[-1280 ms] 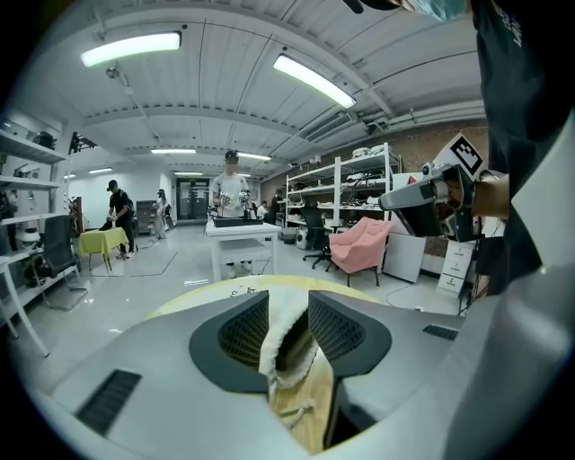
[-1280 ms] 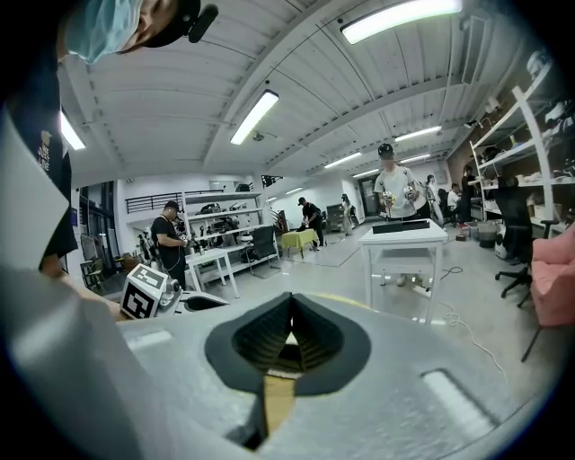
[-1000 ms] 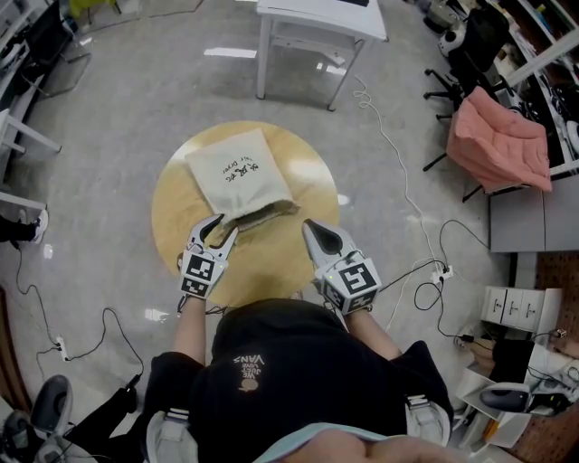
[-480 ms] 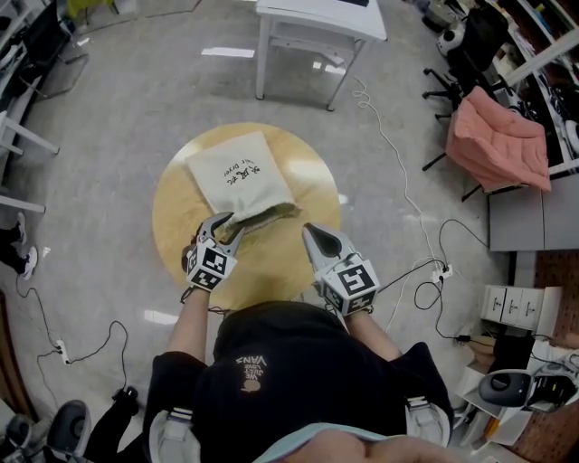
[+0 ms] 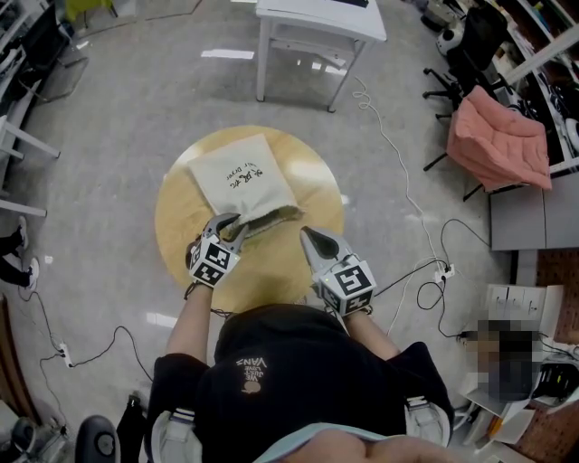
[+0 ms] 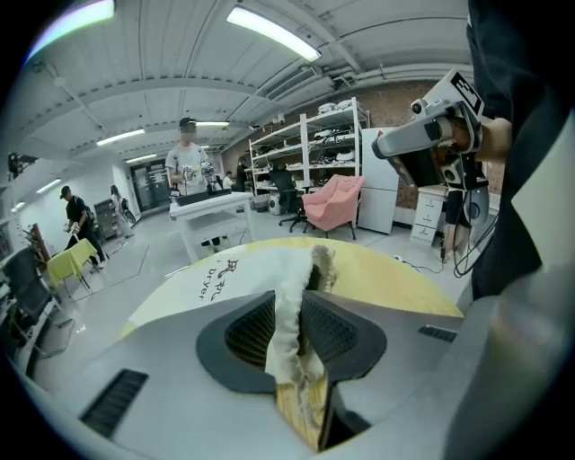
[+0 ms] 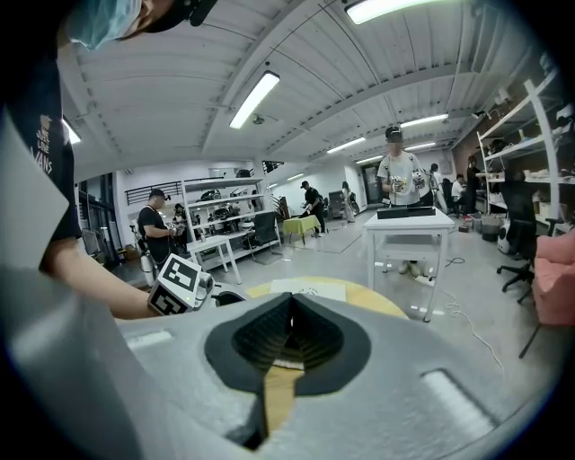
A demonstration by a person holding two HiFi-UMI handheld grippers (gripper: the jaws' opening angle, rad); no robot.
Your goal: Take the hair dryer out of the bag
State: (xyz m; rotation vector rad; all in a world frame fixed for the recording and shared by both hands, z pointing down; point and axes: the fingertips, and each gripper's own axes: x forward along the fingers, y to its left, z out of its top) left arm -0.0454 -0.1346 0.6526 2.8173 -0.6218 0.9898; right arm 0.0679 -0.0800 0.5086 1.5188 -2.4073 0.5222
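- The cloth bag (image 5: pixel 242 185) lay flat on the round wooden surface (image 5: pixel 312 185), its printed side up and its frayed open mouth turned toward the person.
- The left gripper (image 5: pixel 226 228) reached down to the near left corner of that mouth. Its jaws had just been closing, and in the left gripper view they were clamped on the bag's pale cloth rim, which stood up between the two ribbed pads (image 6: pixel 328 328).
- The right gripper (image 5: pixel 310 239) hung just beside the right end of the mouth, above bare wood and apart from the cloth. Its jaws were pressed together with nothing between them.
- The hair dryer showed in no view. It was probably inside the bag, since the mouth gave only a dark slit with no clear sight past it.
- The person's hand (image 5: pixel 201 282) gripped the left gripper from below, with the marker cube (image 5: pixel 210 262) facing up.
- Past the surface stood a white table (image 5: pixel 317 20) on the grey floor (image 5: pixel 118 118).
- A pink chair (image 5: pixel 498 140) stood well apart to the right.
- A white cable (image 5: pixel 398 154) trailed across the floor between the two.
- In the right gripper view a standing person (image 7: pixel 400 175) was behind that white table.
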